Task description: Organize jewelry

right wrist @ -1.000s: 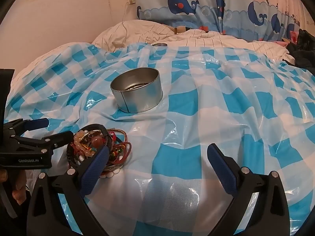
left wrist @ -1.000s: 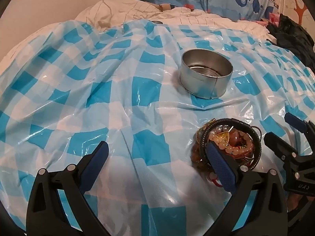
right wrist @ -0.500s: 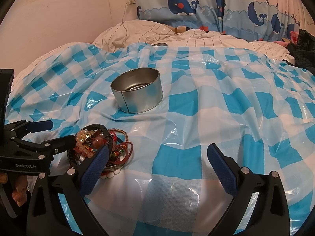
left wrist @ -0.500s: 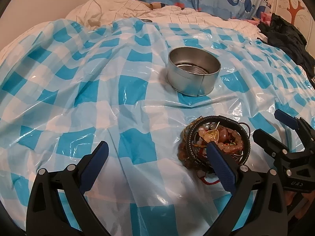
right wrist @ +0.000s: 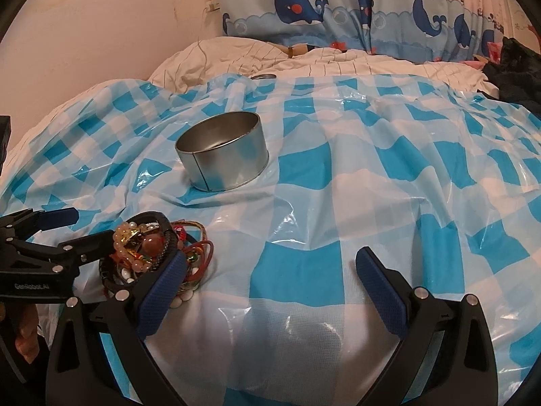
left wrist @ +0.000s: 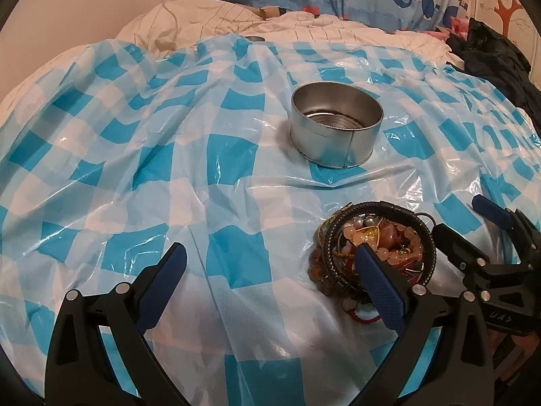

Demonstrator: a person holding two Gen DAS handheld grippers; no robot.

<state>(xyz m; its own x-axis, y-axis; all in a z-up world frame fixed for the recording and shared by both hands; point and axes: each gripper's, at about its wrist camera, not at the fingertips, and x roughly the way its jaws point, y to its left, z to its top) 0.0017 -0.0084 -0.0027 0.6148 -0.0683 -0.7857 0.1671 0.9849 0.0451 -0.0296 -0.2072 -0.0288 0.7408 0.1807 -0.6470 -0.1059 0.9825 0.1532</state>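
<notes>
A tangled pile of jewelry (left wrist: 378, 247), with bead bracelets, a black braided bangle and red cords, lies on the blue checked plastic sheet (left wrist: 169, 155). It also shows in the right wrist view (right wrist: 152, 253). An empty round metal tin (left wrist: 336, 123) stands behind it, seen too in the right wrist view (right wrist: 223, 150). My left gripper (left wrist: 270, 270) is open, its right finger beside the pile's near edge. My right gripper (right wrist: 270, 270) is open, its left finger at the pile's right side. Each gripper shows in the other's view: the right one (left wrist: 473, 223), the left one (right wrist: 84, 230).
The sheet covers a soft bed and is wrinkled. White bedding (right wrist: 304, 61) and a whale-print curtain (right wrist: 355, 17) lie behind. A small metal lid (right wrist: 263, 76) sits at the sheet's far edge. Dark clothing (left wrist: 500, 57) is piled at the right.
Both grippers have crept slightly forward toward the pile. The left view has shifted, so the tin and pile sit a little differently. Both stay open. The jewelry has not moved.
</notes>
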